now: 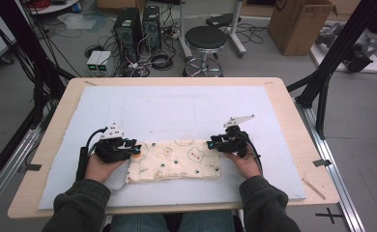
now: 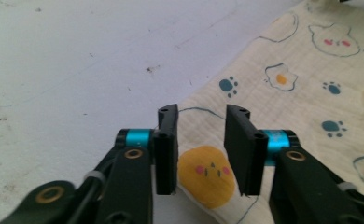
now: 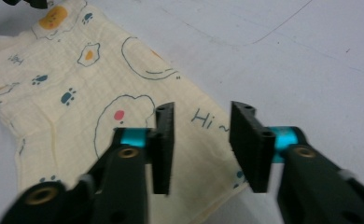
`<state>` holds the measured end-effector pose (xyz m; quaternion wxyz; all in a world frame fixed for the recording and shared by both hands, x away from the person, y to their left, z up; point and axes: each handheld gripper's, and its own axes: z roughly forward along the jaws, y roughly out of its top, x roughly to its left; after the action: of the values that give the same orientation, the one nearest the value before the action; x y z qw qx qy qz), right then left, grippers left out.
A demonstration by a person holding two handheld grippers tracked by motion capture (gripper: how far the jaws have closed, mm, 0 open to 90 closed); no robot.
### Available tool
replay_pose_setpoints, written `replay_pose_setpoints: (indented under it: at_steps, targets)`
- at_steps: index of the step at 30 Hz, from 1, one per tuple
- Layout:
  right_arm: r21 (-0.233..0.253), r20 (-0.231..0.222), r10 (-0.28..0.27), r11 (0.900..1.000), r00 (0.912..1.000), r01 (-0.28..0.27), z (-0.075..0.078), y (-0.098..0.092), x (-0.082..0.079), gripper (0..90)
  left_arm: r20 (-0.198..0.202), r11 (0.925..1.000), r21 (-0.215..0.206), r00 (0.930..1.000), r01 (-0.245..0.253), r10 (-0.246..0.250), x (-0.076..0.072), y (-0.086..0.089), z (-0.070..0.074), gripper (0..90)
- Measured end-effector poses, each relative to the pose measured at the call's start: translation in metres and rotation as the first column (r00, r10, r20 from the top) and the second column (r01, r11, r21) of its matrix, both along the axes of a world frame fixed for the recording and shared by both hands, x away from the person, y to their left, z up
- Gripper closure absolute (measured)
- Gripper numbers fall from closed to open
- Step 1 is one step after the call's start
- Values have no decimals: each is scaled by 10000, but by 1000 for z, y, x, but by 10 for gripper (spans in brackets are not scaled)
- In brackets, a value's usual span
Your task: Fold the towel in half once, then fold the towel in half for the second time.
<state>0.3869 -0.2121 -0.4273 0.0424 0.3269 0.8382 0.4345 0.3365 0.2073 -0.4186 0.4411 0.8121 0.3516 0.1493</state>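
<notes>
A folded cream cloth (image 1: pixel 174 161) printed with eggs, paw prints and animal faces lies on the white mat near the table's front edge. My left gripper (image 1: pixel 134 148) sits at the cloth's far left corner, jaws open, with the cloth (image 2: pixel 283 84) and a yellow chick print showing through the gap. At the far right corner my right gripper (image 1: pixel 211 143) is also open, its jaws straddling the cloth's (image 3: pixel 91 93) edge by the "Hi" lettering. Left gripper (image 2: pixel 201 144) and right gripper (image 3: pixel 202 147) both hold nothing.
A white mat (image 1: pixel 177 108) covers most of the wooden table (image 1: pixel 293 125). Beyond the table stand a black stool (image 1: pixel 205 41), computer towers (image 1: pixel 128 29), cables and a cardboard box (image 1: pixel 300 24). Black frame posts (image 1: pixel 331 63) flank the table.
</notes>
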Motion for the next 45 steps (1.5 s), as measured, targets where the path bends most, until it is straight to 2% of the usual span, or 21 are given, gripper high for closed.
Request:
replay_pose_setpoints:
  at_steps: [4, 8, 14, 20, 21, 25, 31, 37, 45]
  targets:
    - [152, -40, 83, 9999, 10000, -82, 6, -1, -1, 398, 64, 9995, -310, 9999, 100, -98, -2, 3, 7, 532]
    - [244, -38, 64, 9997, 10000, -63, 14, -2, -2, 309, 56, 9989, -462, 9999, 100, -98, -3, 5, 11, 480]
    - [207, 145, 13, 9998, 9999, -16, 23, -3, 0, 206, 96, 9980, -607, 9998, 170, -164, 0, 8, 21, 398]
    - [189, -129, -78, 9998, 9999, 81, 25, -7, 10, 138, 27, 9975, -699, 10000, 61, -60, 8, 13, 27, 364]
    - [117, -184, -88, 9999, 9998, 90, 26, -8, 11, 138, -13, 9968, -804, 10000, -37, 36, 8, 14, 26, 364]
    - [-142, -146, -79, 9999, 9999, 77, 26, -9, 16, 138, -166, 9969, -772, 9998, -134, 122, 13, 17, 24, 365]
    - [-196, -202, -213, 9996, 9996, 209, 26, -14, 24, 140, -390, 9967, -730, 9987, -345, 317, 21, 19, 20, 378]
    - [-307, -438, -314, 9991, 9985, 301, 22, -15, 30, 200, -577, 9959, -699, 9969, -574, 534, 26, 21, 15, 389]
    - [-529, -684, -150, 9985, 9975, 114, 13, -11, 37, 270, -702, 9974, -424, 9960, -586, 555, 31, 20, 10, 408]
